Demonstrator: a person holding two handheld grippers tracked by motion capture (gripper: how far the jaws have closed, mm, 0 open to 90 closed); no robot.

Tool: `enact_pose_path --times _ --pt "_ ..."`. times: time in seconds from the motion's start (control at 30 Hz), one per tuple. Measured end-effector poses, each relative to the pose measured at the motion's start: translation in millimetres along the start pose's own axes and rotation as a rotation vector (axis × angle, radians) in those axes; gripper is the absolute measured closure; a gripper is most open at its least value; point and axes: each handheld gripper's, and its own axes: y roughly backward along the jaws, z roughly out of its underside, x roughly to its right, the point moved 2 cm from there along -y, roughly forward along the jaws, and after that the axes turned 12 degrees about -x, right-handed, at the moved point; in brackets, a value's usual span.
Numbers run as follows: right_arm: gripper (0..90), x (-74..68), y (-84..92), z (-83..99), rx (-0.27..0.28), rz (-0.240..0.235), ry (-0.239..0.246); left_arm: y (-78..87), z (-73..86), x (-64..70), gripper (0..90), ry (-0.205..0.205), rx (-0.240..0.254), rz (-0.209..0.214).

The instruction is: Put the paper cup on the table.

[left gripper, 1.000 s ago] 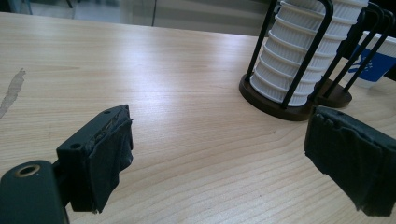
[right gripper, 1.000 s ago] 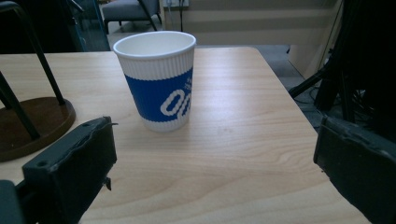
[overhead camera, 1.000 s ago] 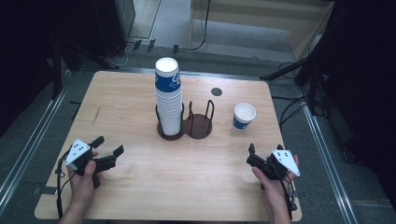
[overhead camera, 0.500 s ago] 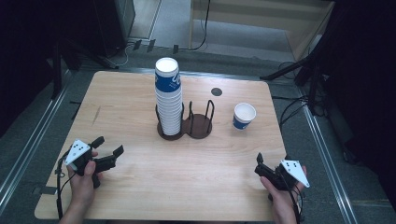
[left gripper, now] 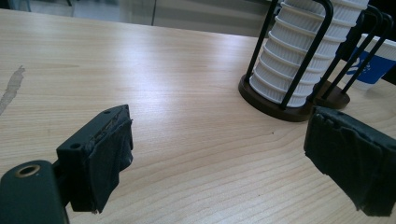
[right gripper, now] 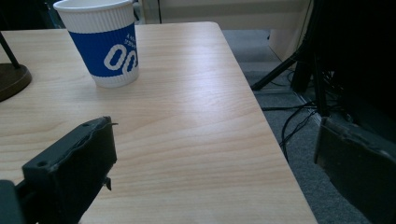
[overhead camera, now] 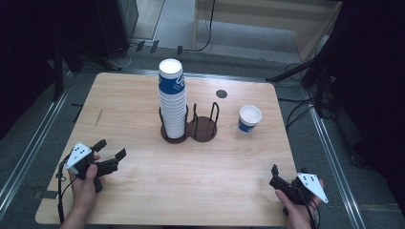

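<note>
Right gripper [overhead camera: 276, 174] now pulled back toward table's [overhead camera: 191, 191] near-right corner, jaws spread, empty; single cup [overhead camera: 250, 118] farther ahead. Left gripper [overhead camera: 111, 153] unmoved, spread, empty. No grasp begun.

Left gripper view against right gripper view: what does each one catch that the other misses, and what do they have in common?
Left gripper view: the stack of white ribbed cups standing in one ring of the dark wire cup holder, plus a dark streak on the wood.

Right gripper view: the table's edge, with grey floor and black cables beyond it, and the logo on the cup's blue band.

Shared: the light wooden table, the single blue-and-white paper cup standing apart from the holder, and a pair of open black jaws with nothing between them.
</note>
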Motion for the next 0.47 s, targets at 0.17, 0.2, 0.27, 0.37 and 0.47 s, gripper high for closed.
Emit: enact_pose_path --times 0.17,0.2,0.27,0.37,0.47 --pt "0.0 5.1 5.2 3.9 0.013 0.014 0.003 0.0 0.0 -0.2 9.0 0.003 -0.001 0.000" --pt "0.0 6.0 6.0 4.4 0.016 0.015 -0.001 0.1 -0.1 -0.3 9.0 0.003 -0.002 0.001" --pt "0.0 7.6 7.3 5.0 0.023 0.010 -0.008 0.1 -0.1 -0.5 9.0 0.006 -0.001 0.001" --pt "0.0 8.3 7.8 5.2 0.025 0.016 -0.013 0.2 0.0 -0.9 9.0 0.007 0.000 0.004" --pt "0.0 6.5 7.9 5.3 0.027 0.023 -0.002 0.2 -0.1 -0.6 9.0 0.007 0.000 0.001"
